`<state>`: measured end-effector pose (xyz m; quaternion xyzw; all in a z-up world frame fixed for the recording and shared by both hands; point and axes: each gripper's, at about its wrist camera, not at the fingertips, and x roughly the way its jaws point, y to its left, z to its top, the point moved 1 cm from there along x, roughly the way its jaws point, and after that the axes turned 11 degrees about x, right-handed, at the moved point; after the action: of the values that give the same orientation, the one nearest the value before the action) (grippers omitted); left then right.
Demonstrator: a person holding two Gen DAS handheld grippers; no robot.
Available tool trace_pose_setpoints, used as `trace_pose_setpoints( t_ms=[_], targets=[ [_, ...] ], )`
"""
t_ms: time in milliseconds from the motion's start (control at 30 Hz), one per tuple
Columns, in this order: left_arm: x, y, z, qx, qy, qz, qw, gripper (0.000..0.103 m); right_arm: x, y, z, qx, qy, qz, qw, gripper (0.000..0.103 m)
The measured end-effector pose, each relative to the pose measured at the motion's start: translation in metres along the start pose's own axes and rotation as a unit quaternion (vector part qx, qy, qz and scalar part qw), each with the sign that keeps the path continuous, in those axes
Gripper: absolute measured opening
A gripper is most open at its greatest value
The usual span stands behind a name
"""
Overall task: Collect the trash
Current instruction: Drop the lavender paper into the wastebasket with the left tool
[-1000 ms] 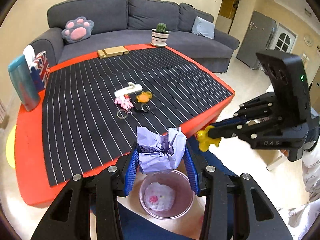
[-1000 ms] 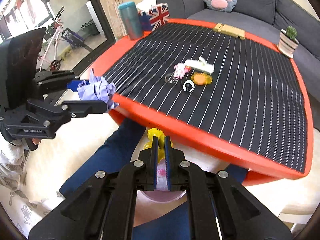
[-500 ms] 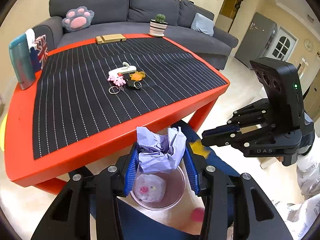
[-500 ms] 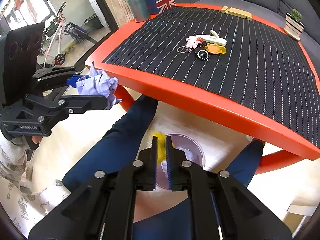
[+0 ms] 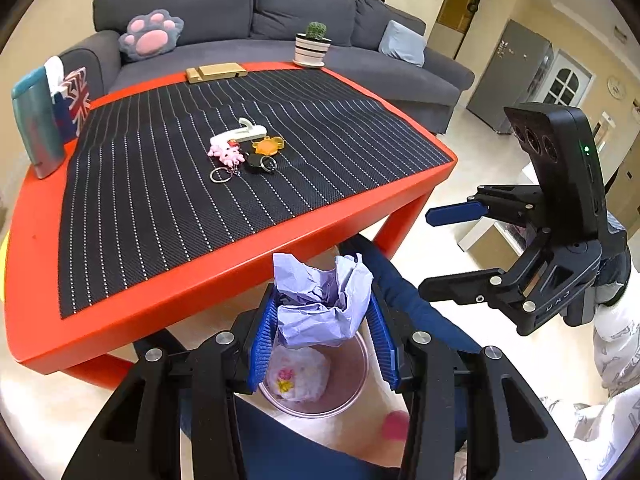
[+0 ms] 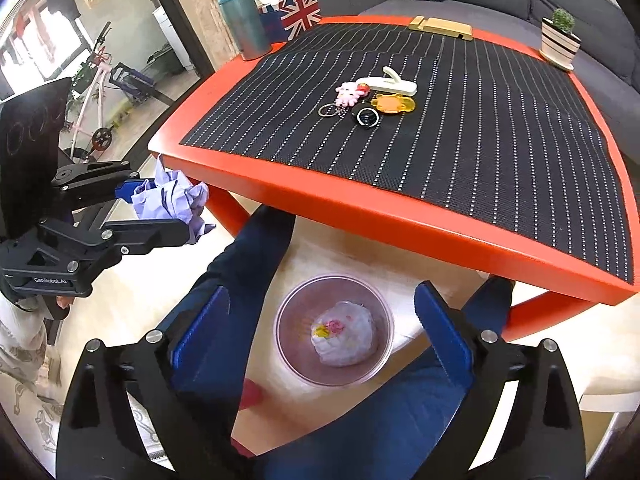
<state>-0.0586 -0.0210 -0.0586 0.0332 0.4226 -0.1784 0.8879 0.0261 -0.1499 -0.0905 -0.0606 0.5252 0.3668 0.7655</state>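
- The right gripper (image 6: 320, 328) has its blue fingers (image 6: 442, 330) spread wide, and they have just been opening; nothing lies between them and they touch nothing.
- Straight below that gap, in the right wrist view, sits the clear round bin (image 6: 335, 330) on the floor between the person's blue trouser legs (image 6: 232, 280). In it lies a white wad (image 6: 345, 338) with pink and yellow marks.
- The left gripper (image 5: 322, 336) pinches a crumpled lilac paper ball (image 5: 320, 300) between its blue fingers (image 5: 262, 340), part open to the width of the ball. The pads press on both its sides.
- In the left wrist view the paper ball hangs over the bin's rim (image 5: 362, 376) at about 12 o'clock of the bin, with the white wad showing under it.
- In the right wrist view the same gripper and ball are at 9 o'clock, beside the near corner of the red table (image 6: 400, 216).
- On the table's striped black mat (image 6: 460, 120), toward 12 o'clock from the bin, lie a bunch of keyrings (image 6: 368, 100): a pink charm, an orange one, a white piece and a black fob.
- At the table's far edge stand a teal flask (image 6: 244, 24) and a flag-print tissue box (image 6: 298, 12) at 11 o'clock, a wooden block (image 6: 440, 26) at 12 and a potted cactus (image 6: 560, 38) at 1 o'clock.
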Motion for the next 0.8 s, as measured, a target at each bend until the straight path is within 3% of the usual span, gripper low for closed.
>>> trace_pose_setpoints(
  t_ms=[800],
  targets=[
    [0.012,-0.019,0.006,0.014,0.005,-0.022,0.9996,0.044,-0.026,-0.017,-0.005,0.018,-0.034,-0.012,0.999,0.092]
  ],
)
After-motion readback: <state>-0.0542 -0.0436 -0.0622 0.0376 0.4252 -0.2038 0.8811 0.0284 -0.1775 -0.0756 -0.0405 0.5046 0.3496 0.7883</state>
